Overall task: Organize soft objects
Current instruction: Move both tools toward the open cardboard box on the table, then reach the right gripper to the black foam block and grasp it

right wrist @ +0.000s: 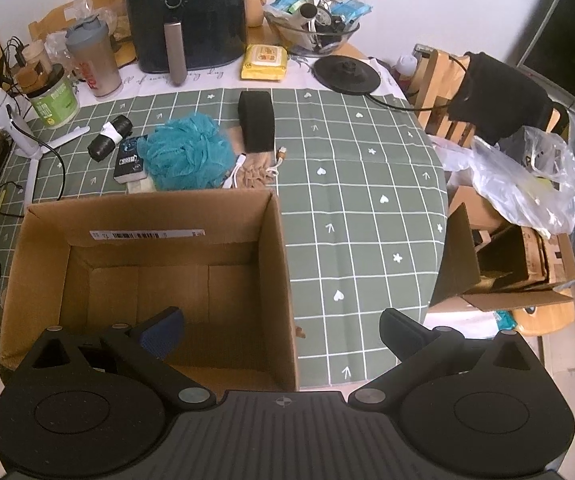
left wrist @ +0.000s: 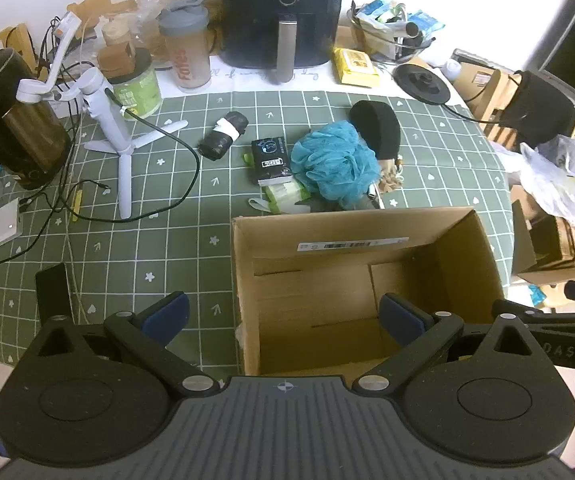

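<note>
An open, empty cardboard box (left wrist: 463,256) (right wrist: 43,232) stands on the green checked tablecloth. Behind it lie a blue mesh bath pouf (left wrist: 333,162) (right wrist: 185,152), a black foam block (left wrist: 379,128) (right wrist: 256,120), a beige fringed cloth (left wrist: 391,176) (right wrist: 253,170), a black tissue pack (left wrist: 270,155) (right wrist: 128,159), a green-white pack (left wrist: 285,196) and a black roll with white tape (left wrist: 223,134) (right wrist: 110,136). My left gripper (left wrist: 283,316) is open and empty over the box's near left wall. My right gripper (right wrist: 283,332) is open and empty over its near right wall.
A white tripod (left wrist: 107,120) with trailing black cables stands at the left, by a black kettle (left wrist: 15,120). An air fryer (left wrist: 283,12), shaker bottle (left wrist: 187,48), yellow wipes pack (left wrist: 355,66) and glass bowl of items (right wrist: 313,20) line the back. Boxes and plastic bags (right wrist: 519,176) sit off the table's right edge.
</note>
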The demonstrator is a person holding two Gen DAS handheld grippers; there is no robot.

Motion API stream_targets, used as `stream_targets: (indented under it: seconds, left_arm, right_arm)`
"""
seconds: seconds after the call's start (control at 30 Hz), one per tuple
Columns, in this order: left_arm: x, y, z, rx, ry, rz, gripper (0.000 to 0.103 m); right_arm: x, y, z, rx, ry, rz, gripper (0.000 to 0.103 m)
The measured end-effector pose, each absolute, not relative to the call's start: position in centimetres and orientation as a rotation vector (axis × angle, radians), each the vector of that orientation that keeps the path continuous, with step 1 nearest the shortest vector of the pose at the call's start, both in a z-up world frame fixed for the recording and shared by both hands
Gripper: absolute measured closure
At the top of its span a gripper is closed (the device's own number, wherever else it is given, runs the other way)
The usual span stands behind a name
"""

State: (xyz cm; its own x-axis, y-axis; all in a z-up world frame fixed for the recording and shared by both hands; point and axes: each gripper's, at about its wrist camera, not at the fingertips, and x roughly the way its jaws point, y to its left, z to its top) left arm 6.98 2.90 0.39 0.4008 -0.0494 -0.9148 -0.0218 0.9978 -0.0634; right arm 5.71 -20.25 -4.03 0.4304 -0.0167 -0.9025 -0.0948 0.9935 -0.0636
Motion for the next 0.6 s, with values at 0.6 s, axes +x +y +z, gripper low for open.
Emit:
stream_targets:
  seconds: [0.6]
  left_arm:
    - [7.1,4.3,-1.6,-0.176,1.176,-0.061,0.0]
  right_arm:
    - [8.8,-22.9,-4.4,-0.131,1.084,0.103,0.0]
